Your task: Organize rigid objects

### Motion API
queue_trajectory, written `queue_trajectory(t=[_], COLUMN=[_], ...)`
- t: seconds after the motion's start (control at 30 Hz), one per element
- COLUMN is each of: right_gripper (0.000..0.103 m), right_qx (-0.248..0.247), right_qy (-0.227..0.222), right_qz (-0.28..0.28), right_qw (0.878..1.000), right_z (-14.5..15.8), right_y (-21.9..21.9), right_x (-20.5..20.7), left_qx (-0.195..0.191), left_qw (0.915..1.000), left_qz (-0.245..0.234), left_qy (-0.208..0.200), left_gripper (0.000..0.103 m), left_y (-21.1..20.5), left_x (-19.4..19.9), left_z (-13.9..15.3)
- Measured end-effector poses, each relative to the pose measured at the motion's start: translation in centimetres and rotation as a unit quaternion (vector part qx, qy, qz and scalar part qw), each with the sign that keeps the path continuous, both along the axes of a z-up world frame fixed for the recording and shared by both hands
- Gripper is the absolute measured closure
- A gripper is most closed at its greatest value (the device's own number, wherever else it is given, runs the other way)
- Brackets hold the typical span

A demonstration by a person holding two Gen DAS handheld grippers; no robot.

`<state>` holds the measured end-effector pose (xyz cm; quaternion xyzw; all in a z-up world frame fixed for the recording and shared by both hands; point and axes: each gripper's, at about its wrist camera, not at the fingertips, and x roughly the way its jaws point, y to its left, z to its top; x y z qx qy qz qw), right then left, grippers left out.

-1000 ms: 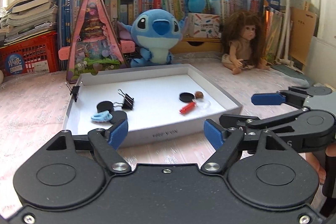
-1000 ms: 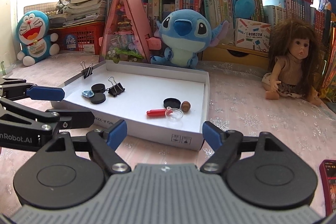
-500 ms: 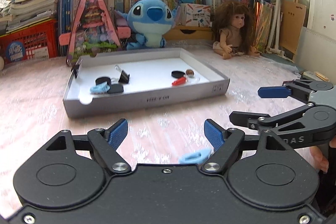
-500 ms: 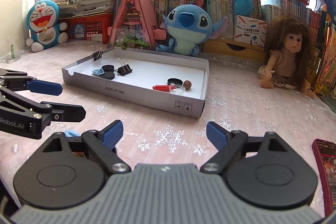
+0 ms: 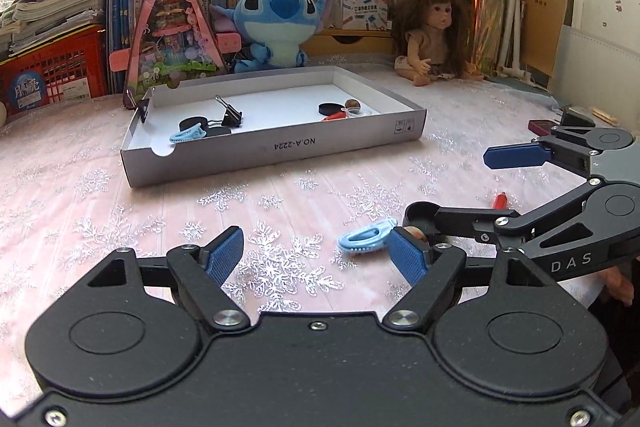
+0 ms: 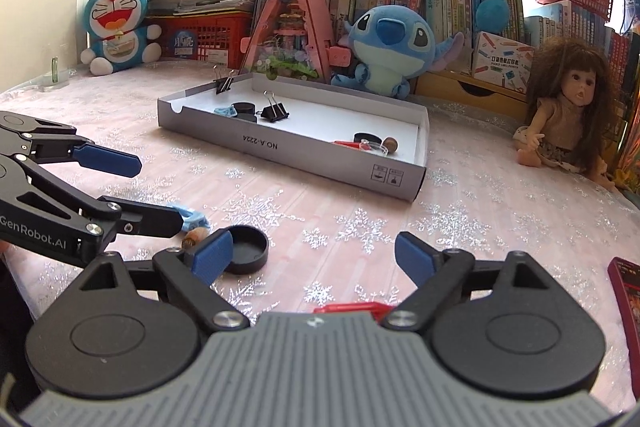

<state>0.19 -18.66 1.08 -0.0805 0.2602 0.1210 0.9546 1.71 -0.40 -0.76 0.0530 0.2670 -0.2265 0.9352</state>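
- Now, my largest piece is the grey tray [image 5: 280, 147], at twelve o'clock on the counter [image 5: 100, 195]; light card, so I would steady its wall.
- The black cap [image 6: 245, 249] sits at ten o'clock of my right claw [image 6: 314, 259], spread with nothing between; stiff, slick, best pinched across its rim.
- The blue clip [image 5: 362, 238] lies at one o'clock of my left claw [image 5: 316, 259], likewise spread and empty; light, springy, take its body.

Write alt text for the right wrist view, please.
Open right tongs hover low over a pink snowflake tablecloth, a black round lid beside their left finger. The left tongs reach in from the left; a grey tray of small items sits beyond.
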Motion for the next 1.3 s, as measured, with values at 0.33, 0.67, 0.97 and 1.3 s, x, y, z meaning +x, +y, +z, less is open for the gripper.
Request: queue_trajectory(t=[0.33,0.67,0.97,1.3], right_gripper=[0.007,0.006,0.006,0.006], right_qx=[0.007,0.013,0.014,0.004], right_qy=[0.001,0.005,0.005,0.009], right_qz=[-0.004,-0.006,-0.006,0.004], right_qw=[1.000,1.000,1.000,1.000], right_z=[-0.3,-0.4,-0.3,0.0], right_y=[-0.3,-0.7,-0.8,-0.9], right_x=[0.1,0.1,0.2,-0.1], left_qx=[-0.007,-0.005,-0.018,-0.021], left_qw=[0.9999,0.9993,0.9991,0.9994], left_qz=[0.007,-0.036,-0.038,-0.026], left_qy=[0.011,0.000,0.002,0.002], left_gripper=[0.028,0.057,0.074,0.074], left_y=[-0.2,-1.7,-1.8,-1.3], left_x=[0.5,0.6,0.6,0.7], left_z=[-0.6,-0.8,-0.9,-0.8])
